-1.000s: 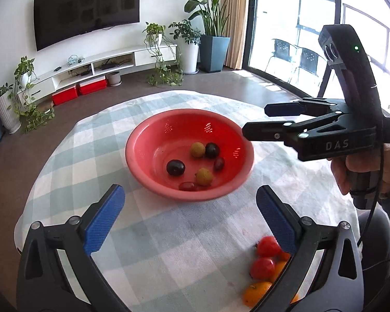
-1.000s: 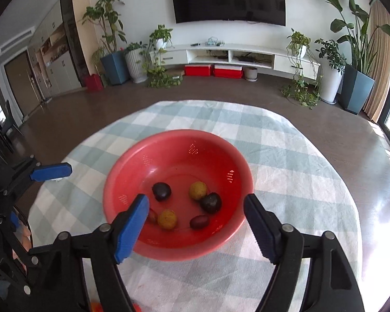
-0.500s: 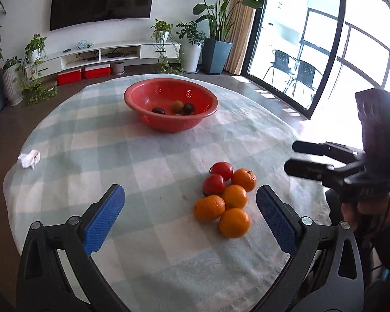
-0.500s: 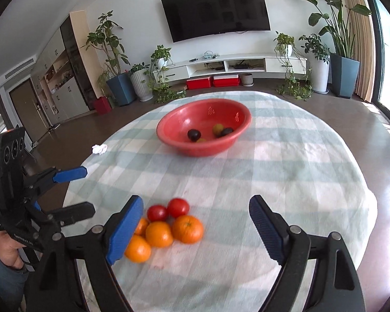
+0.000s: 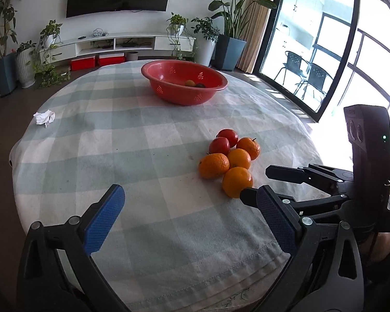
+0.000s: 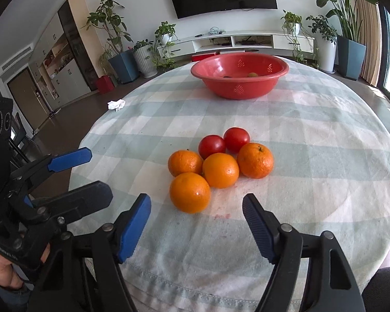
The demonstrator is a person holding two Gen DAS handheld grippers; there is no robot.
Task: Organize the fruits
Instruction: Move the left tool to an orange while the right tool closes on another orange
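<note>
**Hovering over the fruit pile, both grippers spread wide**

Hovering low near the table edge, the right gripper [image 6: 196, 223] had its blue-padded fingers spread wide w/ nothing between them. The nearest orange [image 6: 189, 192] sat just ahead of the gap, closer to the left pad. Behind it lay 3 more oranges: one at left [image 6: 185, 162], one in the middle [image 6: 220, 170], one at right [image 6: 255, 160]. All were packed together and touching. Two tomatoes [image 6: 212, 145] [image 6: 236, 136] sat at the back of the cluster, pressed side by side against the oranges.

The left gripper [image 5: 189, 221] was also released and empty, fingers far apart, held over bare tablecloth [image 5: 143, 156] to the left of the pile. In the left wrist view the right gripper's black fingertips reached in from the right, v. near the closest orange; contact couldn't be judged.

The red colander bowl [image 6: 239, 78] stood well apart from the pile, toward the far side of the round table. Only a couple of small fruits showed inside it over the rim: one yellowish, one dark.

A crumpled white tissue [image 5: 44, 117] lay near the table's left edge.
</note>
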